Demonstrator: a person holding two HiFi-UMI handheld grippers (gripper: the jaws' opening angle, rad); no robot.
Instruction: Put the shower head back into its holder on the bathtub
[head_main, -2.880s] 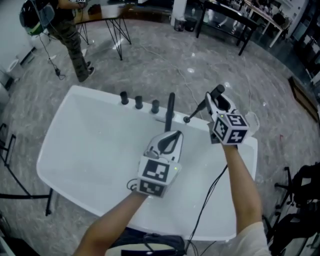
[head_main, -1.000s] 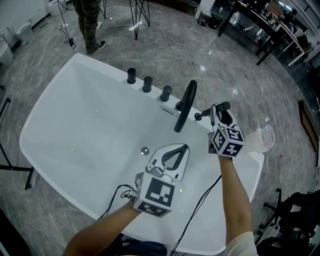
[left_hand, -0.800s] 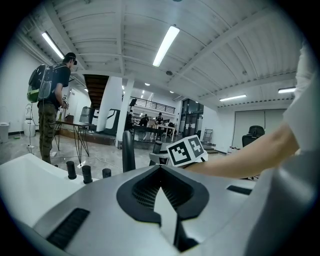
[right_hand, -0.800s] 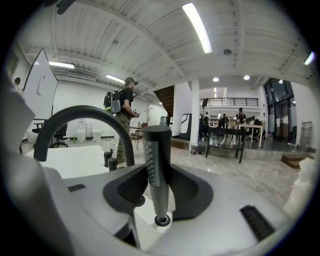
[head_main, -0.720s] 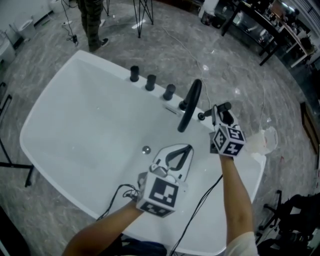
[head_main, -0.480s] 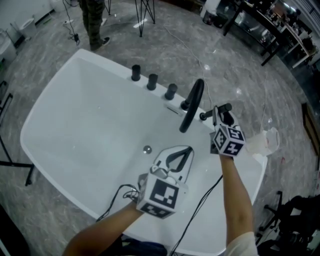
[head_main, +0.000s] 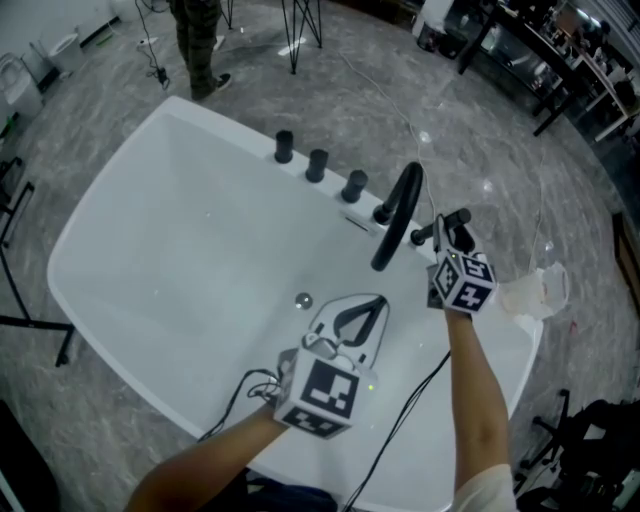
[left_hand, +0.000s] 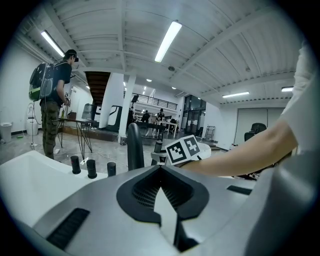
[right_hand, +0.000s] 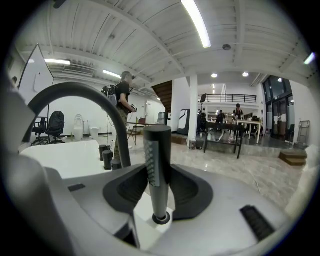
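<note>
Shower head (right_hand: 157, 150) now upright in holder (right_hand: 161, 218) | my right gripper (right_hand: 153, 175) still clamps it | left gripper (left_hand: 161, 172) closed, empty | release due.

both grippers are pale grey plastic shells. the left gripper (head_main: 372, 300) and right gripper (head_main: 447, 230) have jaws lined with black ribbed pads (left_hand: 142, 192), and each carries a white cube (head_main: 322, 395) printed with black square markers. a thin black cable (head_main: 415, 395) trails back along the right forearm. forearms are bare, with a white short sleeve (head_main: 490, 488) at the right shoulder.
</note>
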